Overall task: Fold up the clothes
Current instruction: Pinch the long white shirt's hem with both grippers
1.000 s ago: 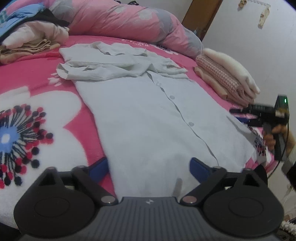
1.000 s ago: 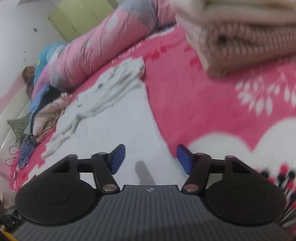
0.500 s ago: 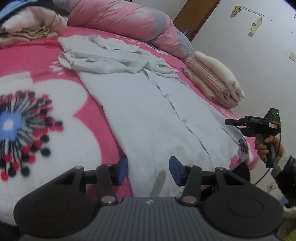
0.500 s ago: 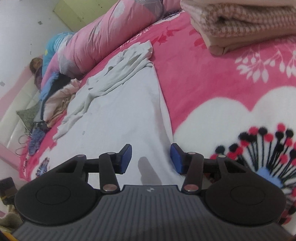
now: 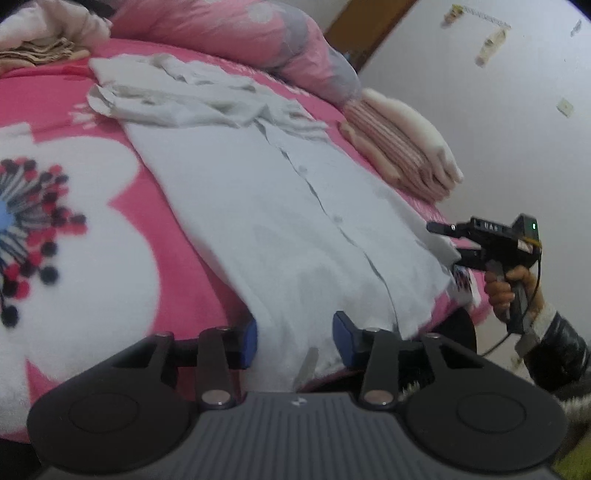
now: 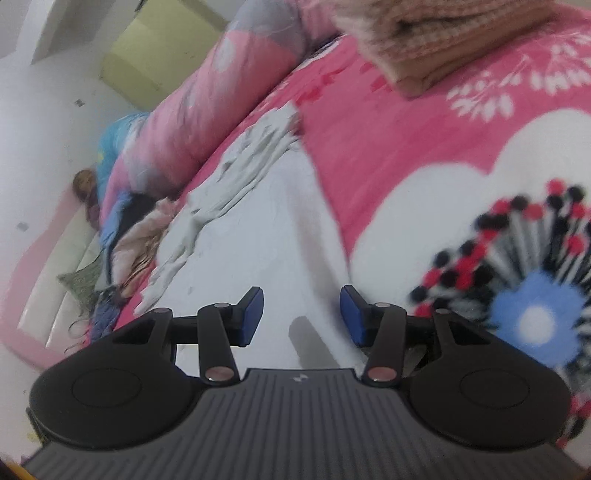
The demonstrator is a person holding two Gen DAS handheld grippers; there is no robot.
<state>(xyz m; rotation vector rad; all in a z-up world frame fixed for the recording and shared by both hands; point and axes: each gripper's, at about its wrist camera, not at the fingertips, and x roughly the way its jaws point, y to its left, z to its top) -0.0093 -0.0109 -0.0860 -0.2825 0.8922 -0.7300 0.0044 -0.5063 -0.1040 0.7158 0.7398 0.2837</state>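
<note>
- Since the earlier pictures both grippers have come in toward the hem of the white button-up shirt (image 5: 280, 221), and their jaws have just been closing; the left gripper (image 5: 294, 338) stood much wider a second ago.
- The left gripper now has its blue pads at a middling gap, with the near hem of the shirt between them at the bed's edge; the left pad sits right at the shirt's side edge, but whether the pads press the cloth cannot be told.
- The right gripper (image 6: 302, 314) has a similar half-wide gap, its pads over the white fabric near the shirt's other side edge; no firm pinch shows here either.
- In the left wrist view the right gripper (image 5: 443, 242) reaches the shirt's far hem corner from the side, held by a hand (image 5: 511, 288) in a dark sleeve.
- The shirt lies flat, front up, on the pink floral blanket (image 5: 110, 229) of the bed, button placket running lengthwise, sleeves folded across and bunched at the collar end.
- A stack of folded clothes (image 5: 402, 144) in cream and pink check lies beside the shirt near the bed's edge.
- A rolled pink quilt (image 5: 240, 33) lies beyond the collar, with a loose clothes pile (image 5: 48, 40) at the far corner.
</note>
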